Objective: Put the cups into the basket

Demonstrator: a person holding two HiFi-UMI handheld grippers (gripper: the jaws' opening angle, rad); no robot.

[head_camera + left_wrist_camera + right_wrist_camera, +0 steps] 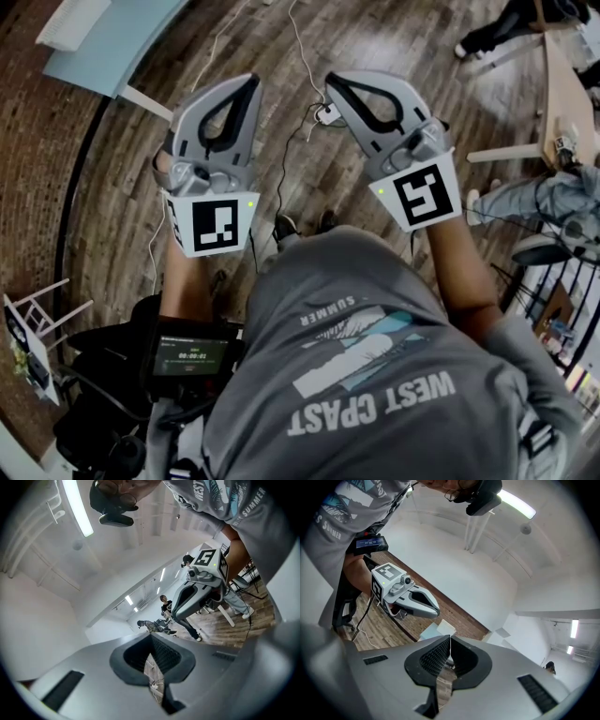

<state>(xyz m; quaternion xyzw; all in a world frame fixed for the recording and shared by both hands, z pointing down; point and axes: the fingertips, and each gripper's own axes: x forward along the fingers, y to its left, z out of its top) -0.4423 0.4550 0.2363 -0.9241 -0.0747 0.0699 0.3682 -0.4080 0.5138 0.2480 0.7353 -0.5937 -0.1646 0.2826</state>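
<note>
No cup and no basket shows in any view. In the head view I hold both grippers side by side at chest height over a wooden floor (141, 187). The left gripper (251, 81) is shut with nothing in it, its fingertips meeting. The right gripper (330, 81) is likewise shut and empty. In the left gripper view my own jaws (151, 637) touch at the tip, and the right gripper (176, 616) hangs beyond them. In the right gripper view the jaws (450, 639) are pressed together, with the left gripper (436, 611) to the left.
A light blue table (112, 37) stands at the upper left and a wooden table (562, 94) at the right, with a seated person (544, 202) beside it. White cables (298, 47) lie on the floor. A small screen (192, 356) hangs at my waist. A white stool (33, 323) stands far left.
</note>
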